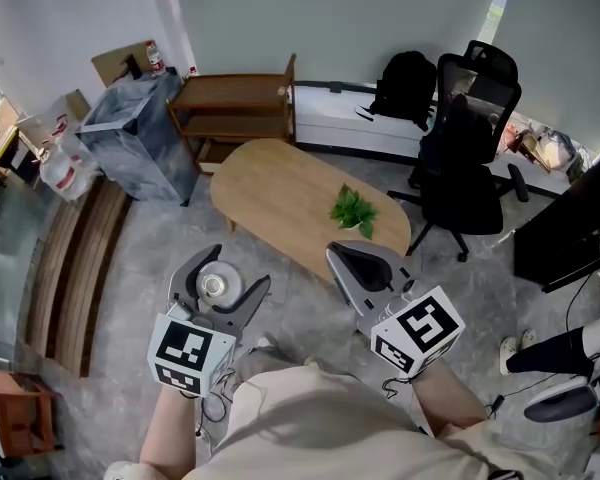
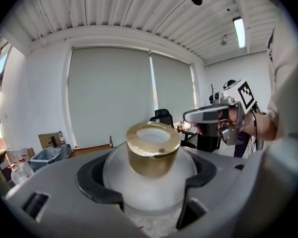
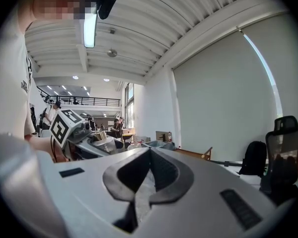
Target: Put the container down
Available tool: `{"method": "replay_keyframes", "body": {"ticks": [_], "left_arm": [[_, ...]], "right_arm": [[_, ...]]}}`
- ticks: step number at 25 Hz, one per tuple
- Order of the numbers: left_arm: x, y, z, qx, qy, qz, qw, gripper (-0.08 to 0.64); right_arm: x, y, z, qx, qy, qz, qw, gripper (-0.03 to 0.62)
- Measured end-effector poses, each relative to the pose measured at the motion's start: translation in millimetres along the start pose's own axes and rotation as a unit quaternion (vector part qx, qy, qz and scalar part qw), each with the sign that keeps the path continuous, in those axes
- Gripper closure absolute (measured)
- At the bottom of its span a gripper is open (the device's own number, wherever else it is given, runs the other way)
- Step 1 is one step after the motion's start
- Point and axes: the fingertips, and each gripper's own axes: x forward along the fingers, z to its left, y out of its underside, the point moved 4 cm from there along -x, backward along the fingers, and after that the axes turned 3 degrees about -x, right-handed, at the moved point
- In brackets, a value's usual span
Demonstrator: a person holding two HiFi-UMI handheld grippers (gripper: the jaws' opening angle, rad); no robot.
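A frosted white container [image 2: 149, 177] with a gold cap [image 2: 153, 148] sits upright between the jaws of my left gripper [image 1: 218, 290], which is shut on it. In the head view the container [image 1: 214, 286] shows from above, held over the grey floor in front of the oval wooden table [image 1: 280, 198]. My right gripper [image 1: 365, 268] is shut with nothing in it, held level to the right of the left one near the table's near edge. In the right gripper view the jaws [image 3: 150, 175] meet at their tips.
A small green plant [image 1: 353, 210] stands on the table. Behind it are a wooden side table [image 1: 235, 108], a black office chair [image 1: 465, 158] and a grey covered bin [image 1: 135, 133]. A wooden bench [image 1: 75, 268] runs along the left.
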Motion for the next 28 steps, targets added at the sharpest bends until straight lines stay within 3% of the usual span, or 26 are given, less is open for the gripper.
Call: {"method": "replay_keyframes", "body": {"ticks": [14, 28], "left_arm": [[51.0, 2.3, 44.7, 0.001, 0.000, -0.013, 0.9999, 0.221], [128.7, 0.7, 167.6, -0.012, 0.026, -0.004, 0.9996, 0.221]], "right_arm": [[49.6, 19.0, -33.2, -0.013, 0.008, 0.014, 1.000, 0.597], [167.6, 31.0, -82.6, 0.003, 0.045, 0.054, 0.998, 0.597]]}}
